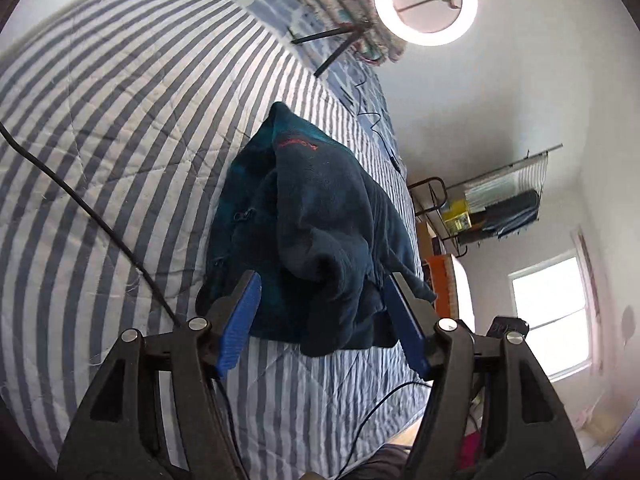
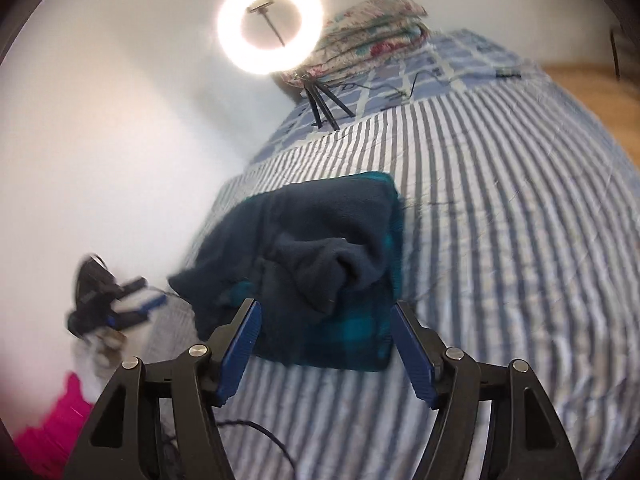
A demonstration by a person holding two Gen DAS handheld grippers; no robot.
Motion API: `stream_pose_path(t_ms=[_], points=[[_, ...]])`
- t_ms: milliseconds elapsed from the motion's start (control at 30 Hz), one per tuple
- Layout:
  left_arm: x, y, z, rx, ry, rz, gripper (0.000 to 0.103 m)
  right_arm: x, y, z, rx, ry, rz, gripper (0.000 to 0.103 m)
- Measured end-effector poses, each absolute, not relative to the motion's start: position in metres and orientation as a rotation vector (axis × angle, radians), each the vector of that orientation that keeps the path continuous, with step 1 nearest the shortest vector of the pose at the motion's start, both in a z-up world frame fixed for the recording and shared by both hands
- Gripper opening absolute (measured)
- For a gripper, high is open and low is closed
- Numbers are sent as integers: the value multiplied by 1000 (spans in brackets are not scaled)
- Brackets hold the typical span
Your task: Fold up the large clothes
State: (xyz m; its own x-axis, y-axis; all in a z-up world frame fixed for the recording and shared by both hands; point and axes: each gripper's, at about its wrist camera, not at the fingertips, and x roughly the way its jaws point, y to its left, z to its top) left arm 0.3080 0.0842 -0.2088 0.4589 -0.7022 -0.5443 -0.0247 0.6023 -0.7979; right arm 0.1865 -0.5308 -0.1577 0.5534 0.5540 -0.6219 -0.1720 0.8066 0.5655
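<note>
A dark teal fleece garment [image 1: 312, 224] with a red logo lies bunched and partly folded on the striped bed cover [image 1: 120, 140]. It also shows in the right wrist view [image 2: 320, 256], with a sleeve lying over its top. My left gripper [image 1: 322, 280] is open, its blue fingers apart just before the garment's near edge, holding nothing. My right gripper [image 2: 326, 308] is open too, its fingers either side of the garment's near edge, holding nothing. The left gripper appears blurred at the left of the right wrist view [image 2: 108, 304].
A ring light [image 1: 426, 0] on a tripod and a floral folded quilt [image 2: 368, 32] stand at the bed's far end. A black cable [image 1: 80, 200] runs over the cover. A window [image 1: 552, 312] and a wall rack [image 1: 492, 204] are beyond the bed. Pink cloth [image 2: 52, 432] lies low at the left.
</note>
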Motion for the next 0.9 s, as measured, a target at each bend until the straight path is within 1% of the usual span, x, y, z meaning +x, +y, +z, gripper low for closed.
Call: stream_pose_path(t_ms=[167, 400, 467, 500, 533, 567, 600, 633, 700, 733, 900], points=[[324, 78, -216, -899, 1040, -481, 66, 204, -516, -175, 498, 915, 430, 70], [345, 60, -235, -944, 1109, -459, 66, 221, -500, -192, 531, 935, 437, 69], [345, 59, -244, -1004, 1117, -455, 64, 224, -492, -197, 534, 945, 445, 65], [346, 58, -249, -1029, 1125, -458, 60, 226, -487, -199, 537, 952, 457, 60], [346, 56, -251, -1028, 1133, -453, 48, 227, -483, -201, 535, 958, 470, 56], [347, 53, -253, -1006, 1144, -441, 38, 226, -477, -202, 526, 967, 481, 48], [346, 51, -252, -975, 1145, -432, 31, 226, -471, -203, 512, 975, 488, 40], [346, 49, -251, -948, 1143, -425, 17, 227, -467, -203, 500, 985, 496, 27], [342, 46, -243, -890, 1119, -423, 14, 226, -460, -202, 503, 1005, 537, 13], [340, 45, -237, -864, 1102, -424, 13, 224, -459, -199, 507, 999, 553, 11], [324, 46, -208, -748, 1040, -442, 12, 211, -463, -182, 526, 983, 587, 9]])
